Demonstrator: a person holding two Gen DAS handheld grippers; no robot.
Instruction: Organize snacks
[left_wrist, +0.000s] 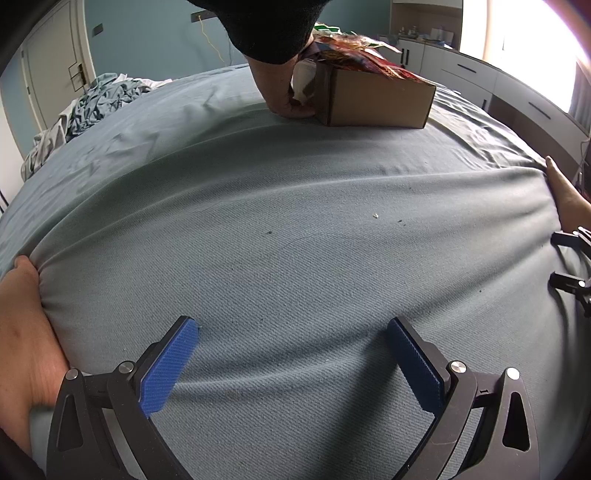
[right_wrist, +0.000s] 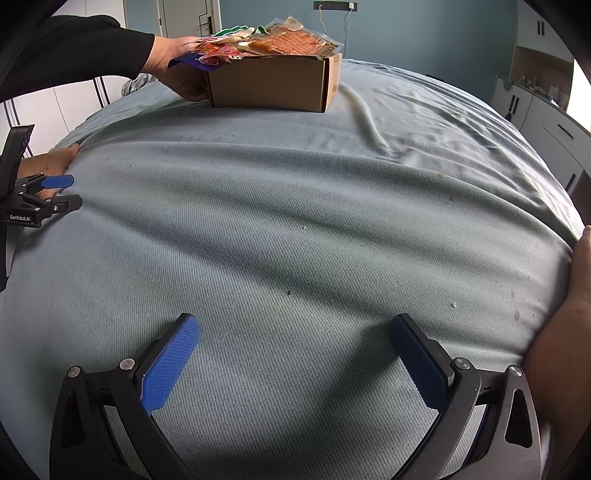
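A brown cardboard box (left_wrist: 380, 99) (right_wrist: 273, 86) stands on the far side of the bed, heaped with colourful snack packets (left_wrist: 354, 55) (right_wrist: 266, 42). A person's hand (left_wrist: 284, 99) (right_wrist: 184, 81) in a black sleeve rests against the box's side. My left gripper (left_wrist: 291, 358) hovers open over the bedsheet, well short of the box, nothing between its blue pads (left_wrist: 166, 369). My right gripper (right_wrist: 295, 358) is likewise open and empty, low over the sheet. In the right wrist view, the left gripper (right_wrist: 62, 192) shows at the left edge.
The grey-blue bedsheet (left_wrist: 295, 229) (right_wrist: 295, 221) covers a wide mattress. Crumpled bedding (left_wrist: 92, 107) lies at the far left corner. White drawers (left_wrist: 480, 81) line the wall under a bright window. Bare forearms (left_wrist: 22, 332) (right_wrist: 561, 332) press against the mattress edge.
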